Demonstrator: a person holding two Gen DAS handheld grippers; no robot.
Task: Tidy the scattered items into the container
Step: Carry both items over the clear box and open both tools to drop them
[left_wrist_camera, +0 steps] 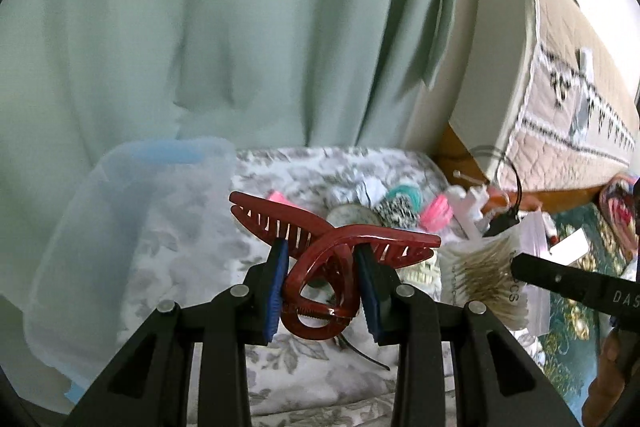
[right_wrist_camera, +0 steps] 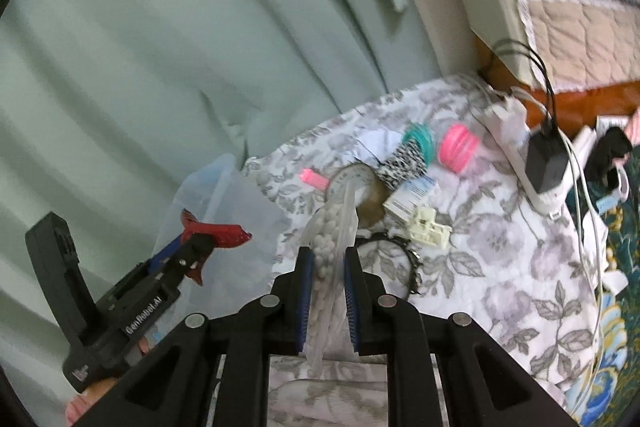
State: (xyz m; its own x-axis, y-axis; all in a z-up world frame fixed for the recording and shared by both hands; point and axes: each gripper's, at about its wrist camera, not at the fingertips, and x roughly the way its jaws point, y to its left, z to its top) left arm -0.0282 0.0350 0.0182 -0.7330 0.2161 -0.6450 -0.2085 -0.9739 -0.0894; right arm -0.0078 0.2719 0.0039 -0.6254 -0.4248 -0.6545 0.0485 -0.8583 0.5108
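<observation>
Left gripper (left_wrist_camera: 322, 291) clamps the dark-red plastic claw hair clip (left_wrist_camera: 332, 259) beside the translucent plastic container (left_wrist_camera: 120, 227), right gripper (right_wrist_camera: 326, 291) pinches a clear bag of cotton swabs (right_wrist_camera: 332, 247); the smooth clip may twist out, the bag may slide free.

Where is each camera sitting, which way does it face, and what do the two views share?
Left wrist: on the left gripper, looking forward along fingers clamping the red claw clip; clear container left.
Right wrist: on the right gripper, fingers clamping a bag of cotton swabs; fingertip lower left.
Shared: clip, container, floral cloth.
</observation>
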